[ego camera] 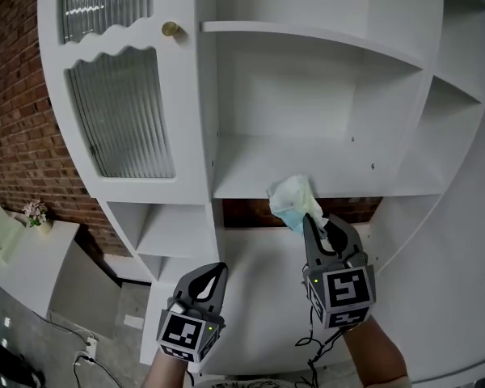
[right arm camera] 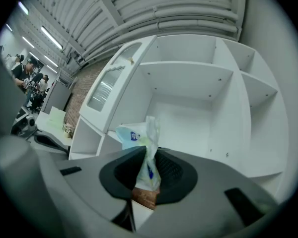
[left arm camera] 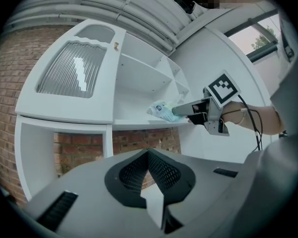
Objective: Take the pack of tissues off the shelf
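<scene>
A soft pale-blue pack of tissues [ego camera: 293,198] hangs at the front edge of the white shelf [ego camera: 242,176], pinched by one end. My right gripper [ego camera: 317,221] is shut on it, pointing level at the shelf unit. In the right gripper view the pack [right arm camera: 139,135] sticks up between the jaws of the right gripper [right arm camera: 148,168]. The left gripper view shows the pack [left arm camera: 162,110] at the right gripper's [left arm camera: 181,111] tips, just over the shelf's lip. My left gripper [ego camera: 214,270] is lower and to the left, its jaws together on nothing, as the left gripper [left arm camera: 149,152] view also shows.
The white shelf unit has a ribbed-glass door [ego camera: 121,111] with a brass knob [ego camera: 170,29] at the left and open compartments to the right. A brick wall [ego camera: 12,128] stands behind. A pale desk [ego camera: 16,249] sits at lower left. Cables [ego camera: 89,350] lie on the floor.
</scene>
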Demonstrator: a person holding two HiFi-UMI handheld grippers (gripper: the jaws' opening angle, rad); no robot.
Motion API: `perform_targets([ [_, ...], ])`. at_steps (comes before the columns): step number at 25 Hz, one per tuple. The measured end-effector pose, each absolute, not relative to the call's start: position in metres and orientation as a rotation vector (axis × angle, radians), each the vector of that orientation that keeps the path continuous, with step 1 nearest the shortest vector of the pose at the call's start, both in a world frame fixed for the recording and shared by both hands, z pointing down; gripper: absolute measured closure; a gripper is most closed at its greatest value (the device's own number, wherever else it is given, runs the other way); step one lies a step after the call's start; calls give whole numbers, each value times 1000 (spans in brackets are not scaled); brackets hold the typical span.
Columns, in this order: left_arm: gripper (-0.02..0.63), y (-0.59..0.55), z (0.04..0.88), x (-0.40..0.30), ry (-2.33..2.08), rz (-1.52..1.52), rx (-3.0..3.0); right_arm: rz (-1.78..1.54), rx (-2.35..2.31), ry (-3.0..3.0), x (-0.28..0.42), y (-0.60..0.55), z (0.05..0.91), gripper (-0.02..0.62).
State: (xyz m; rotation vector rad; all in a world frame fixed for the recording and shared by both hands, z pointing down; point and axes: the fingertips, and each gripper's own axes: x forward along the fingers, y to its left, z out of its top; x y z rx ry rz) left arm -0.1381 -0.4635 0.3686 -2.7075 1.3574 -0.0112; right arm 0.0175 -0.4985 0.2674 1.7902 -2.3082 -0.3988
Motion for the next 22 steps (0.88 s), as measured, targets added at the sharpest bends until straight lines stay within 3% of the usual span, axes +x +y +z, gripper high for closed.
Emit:
perform_targets([
  [13, 600, -437, 393, -158, 1391, -7, -2726, -110, 1847, -2305, 24, -437, 395, 540],
  [22, 600, -432, 411, -162, 1434, -46, -2737, 27, 1815, -2408, 23, -425, 426, 543],
])
